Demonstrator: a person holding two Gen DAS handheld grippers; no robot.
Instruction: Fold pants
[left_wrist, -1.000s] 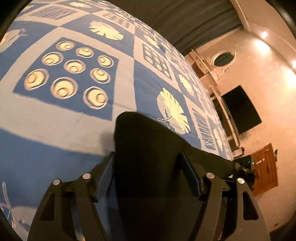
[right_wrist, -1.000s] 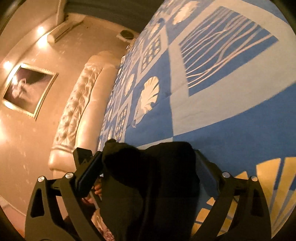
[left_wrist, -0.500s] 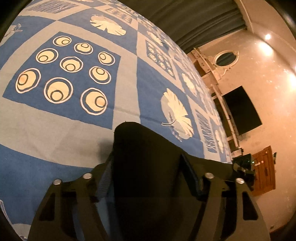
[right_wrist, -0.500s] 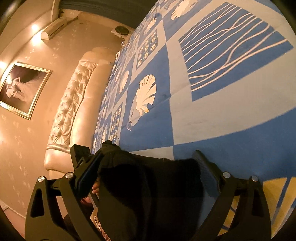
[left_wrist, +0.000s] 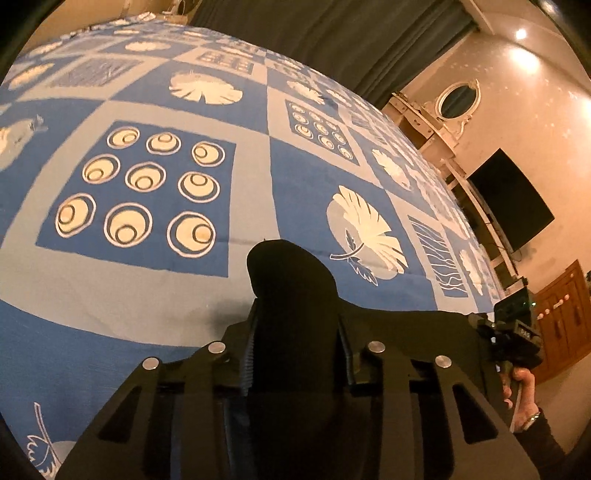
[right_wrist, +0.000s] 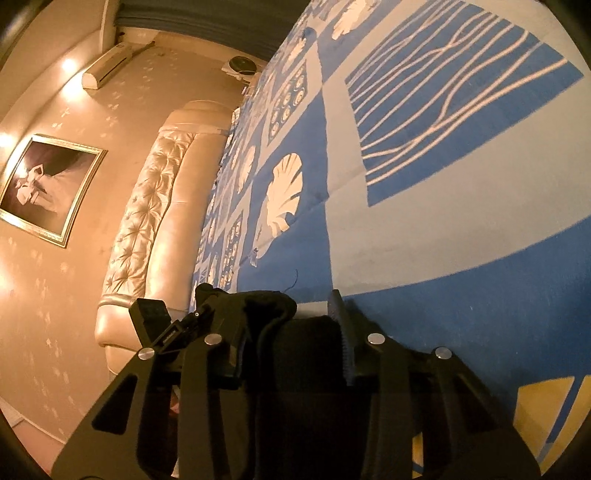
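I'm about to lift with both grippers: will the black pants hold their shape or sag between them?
Probably sag. The black pants bunch into a soft rounded hump between the left gripper pads, so they look floppy. In the right gripper, whose jaws have just been closing, the cloth crumples too. It seems unlikely to slip from the ridged pads.

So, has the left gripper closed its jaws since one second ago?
Yes. The left gripper has just been closing; its fingers now squeeze the black pants, narrower against the bedspread.
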